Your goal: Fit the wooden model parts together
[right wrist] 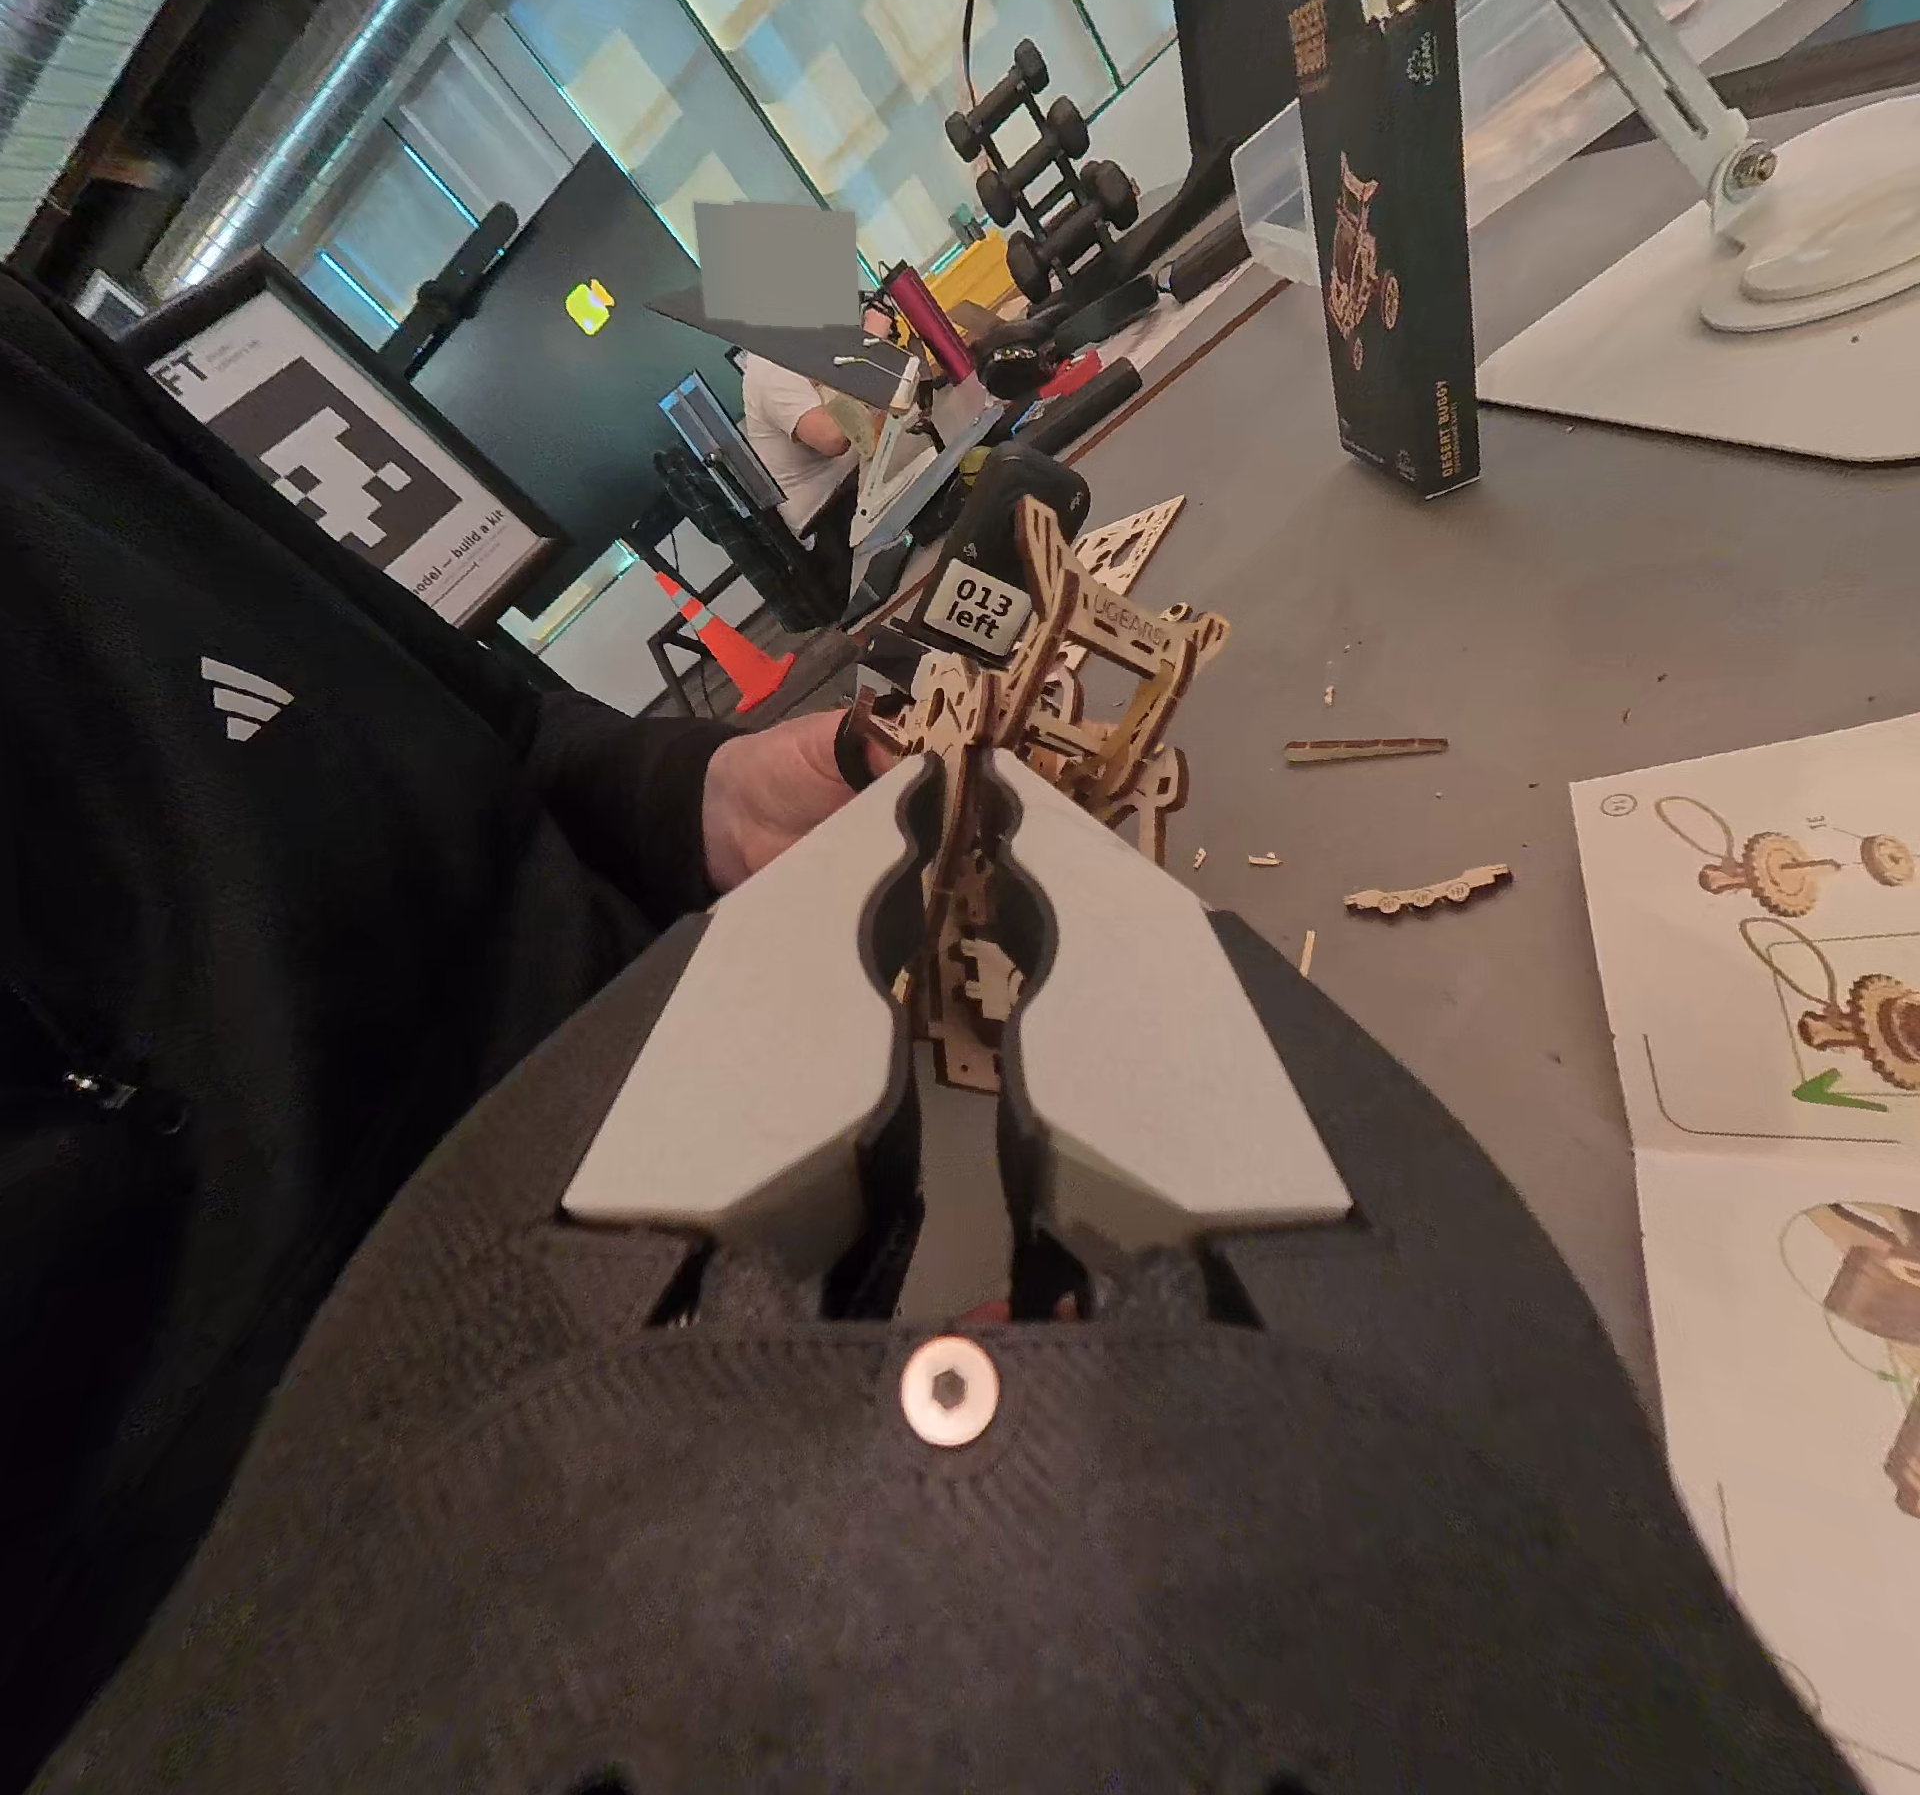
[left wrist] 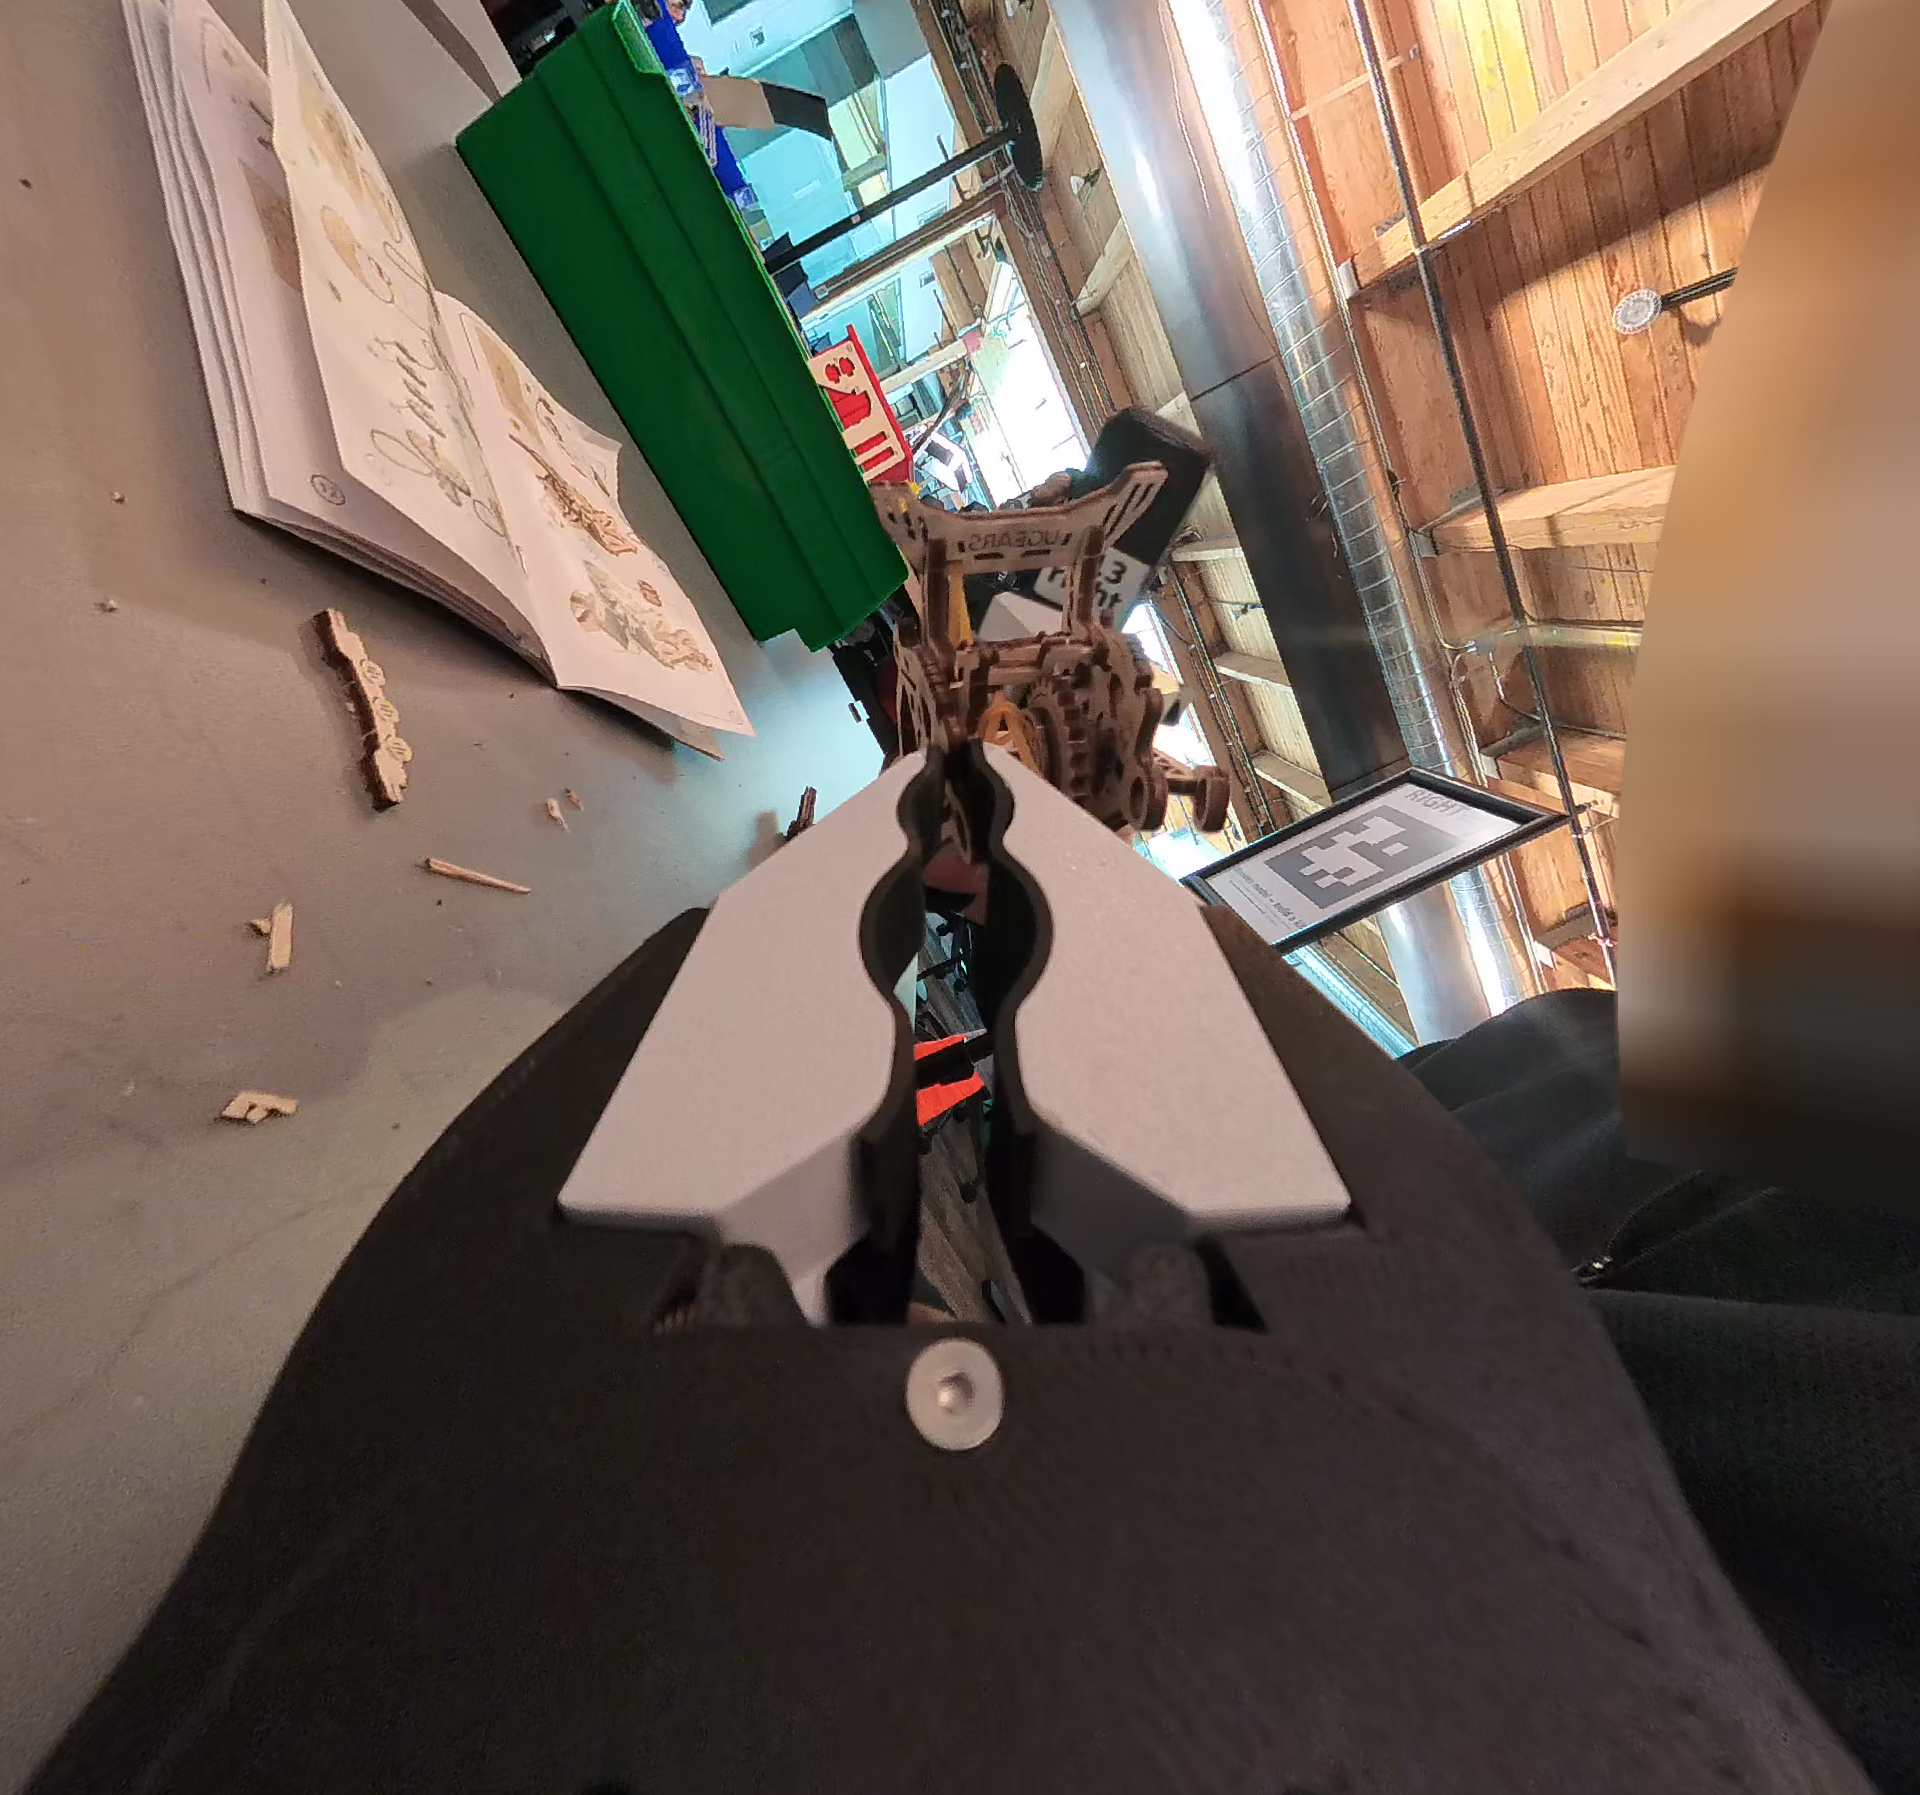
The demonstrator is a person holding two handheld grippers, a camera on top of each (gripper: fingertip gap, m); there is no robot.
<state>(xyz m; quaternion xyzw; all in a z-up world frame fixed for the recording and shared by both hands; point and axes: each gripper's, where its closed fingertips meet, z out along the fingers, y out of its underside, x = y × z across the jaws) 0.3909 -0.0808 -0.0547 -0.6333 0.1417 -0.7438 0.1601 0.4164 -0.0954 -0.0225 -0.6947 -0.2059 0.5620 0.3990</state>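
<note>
A half-built wooden model [left wrist: 1029,675] with gears and a frame is held in the air above the grey table [left wrist: 125,810]. My left gripper [left wrist: 961,758] is shut on one thin edge of it. My right gripper [right wrist: 961,758] is shut on a flat wooden panel [right wrist: 971,966] of the same model [right wrist: 1081,665], from the other side. The other gripper's black body with a white sticker [right wrist: 977,602] shows behind the model in the right wrist view. A loose wooden strip with cut-outs [left wrist: 364,706] lies on the table; it also shows in the right wrist view [right wrist: 1429,888].
An open instruction booklet [left wrist: 436,415] lies on the table, also in the right wrist view [right wrist: 1787,1018]. A green bin [left wrist: 665,332] stands beyond it. The dark kit box [right wrist: 1387,218] stands upright. Wood splinters [left wrist: 473,875] and a thin stick [right wrist: 1366,750] are scattered. A white stand base [right wrist: 1829,228] sits at right. One gripper's finger ends stand about 5 cm off the other's.
</note>
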